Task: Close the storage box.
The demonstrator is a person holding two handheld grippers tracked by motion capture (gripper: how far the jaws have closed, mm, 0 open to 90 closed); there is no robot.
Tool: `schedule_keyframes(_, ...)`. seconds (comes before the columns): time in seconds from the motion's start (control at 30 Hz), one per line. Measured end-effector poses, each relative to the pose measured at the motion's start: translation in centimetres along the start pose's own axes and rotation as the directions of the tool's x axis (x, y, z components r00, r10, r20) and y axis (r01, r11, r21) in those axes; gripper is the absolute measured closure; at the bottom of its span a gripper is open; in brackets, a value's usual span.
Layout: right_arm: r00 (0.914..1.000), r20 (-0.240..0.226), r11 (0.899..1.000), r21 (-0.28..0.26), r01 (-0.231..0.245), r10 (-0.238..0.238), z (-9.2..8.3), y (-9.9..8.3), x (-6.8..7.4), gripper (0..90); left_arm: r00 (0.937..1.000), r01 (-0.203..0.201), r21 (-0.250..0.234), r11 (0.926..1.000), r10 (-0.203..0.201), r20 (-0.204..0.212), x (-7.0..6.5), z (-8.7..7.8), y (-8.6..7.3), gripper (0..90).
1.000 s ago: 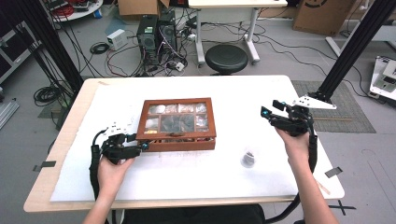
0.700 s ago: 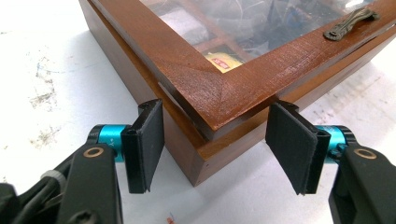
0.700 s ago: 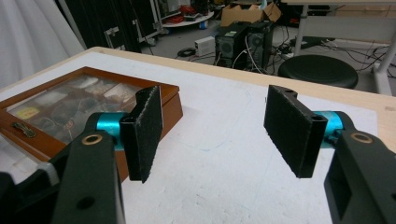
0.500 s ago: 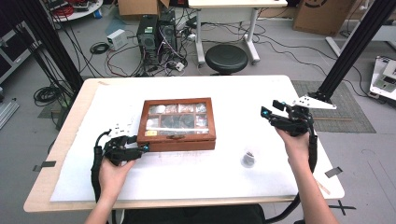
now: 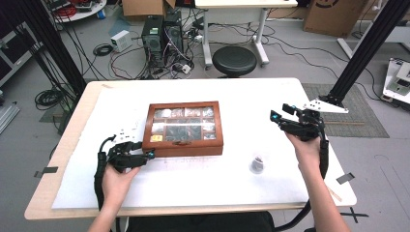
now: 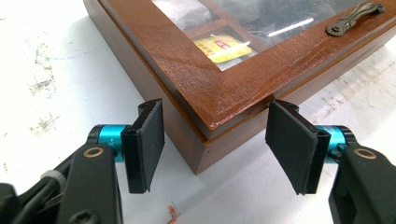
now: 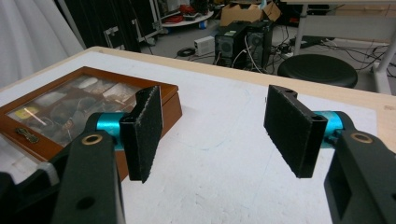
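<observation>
Two grippers sit at either side of the wooden box [image 5: 183, 128]. The left gripper [image 5: 145, 155] is low at the box's near left corner, its jaws standing apart with that corner [image 6: 205, 135] just ahead of them and between their lines; the pads do not press on the wood. Beyond the corner, under the glass lid, a yellow packet [image 6: 223, 47] lies in the nearest compartment, and the bronze handle [image 6: 356, 17] sits farther off, toward the right pad. The right gripper [image 5: 276, 117] hangs well apart from the box's right side, its jaws wide with nothing between them; in the right gripper view the box [image 7: 79, 112] lies behind its left pad. A small round object [image 5: 256, 165] rests on the white table cover [image 5: 193, 179] near this hand.
</observation>
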State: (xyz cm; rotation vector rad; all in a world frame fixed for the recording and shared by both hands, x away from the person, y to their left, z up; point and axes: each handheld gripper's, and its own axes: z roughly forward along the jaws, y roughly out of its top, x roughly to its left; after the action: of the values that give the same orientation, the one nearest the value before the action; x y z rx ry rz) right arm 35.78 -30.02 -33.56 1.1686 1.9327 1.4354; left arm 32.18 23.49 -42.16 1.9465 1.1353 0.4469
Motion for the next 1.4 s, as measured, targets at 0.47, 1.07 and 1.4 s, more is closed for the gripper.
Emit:
schedule_keyframes(0.47, 1.0, 0.003, 1.0, 0.0, -0.002, 0.002, 0.0, -0.1, -0.1, 38.1, 0.9999, -0.006, -0.004, 1.0, 0.006, 0.008, 0.0, -0.5, -0.2, 37.3)
schedule_keyframes(1.07, 0.9998, 0.017, 1.0, 0.002, -0.009, 0.009, -0.3, -0.2, -0.5, 38.0, 0.9904, -0.056, -0.278, 0.9589, 0.089, 0.106, -0.8, -4.0, 3.0, 34.4)
schedule_keyframes(1.4, 0.9991, 0.038, 1.0, -0.005, -0.016, 0.016, -1.1, -0.5, -1.0, 38.0, 0.9831, -0.049, -0.42, 0.906, 0.118, 0.14, -1.2, -4.8, 7.4, 33.8)
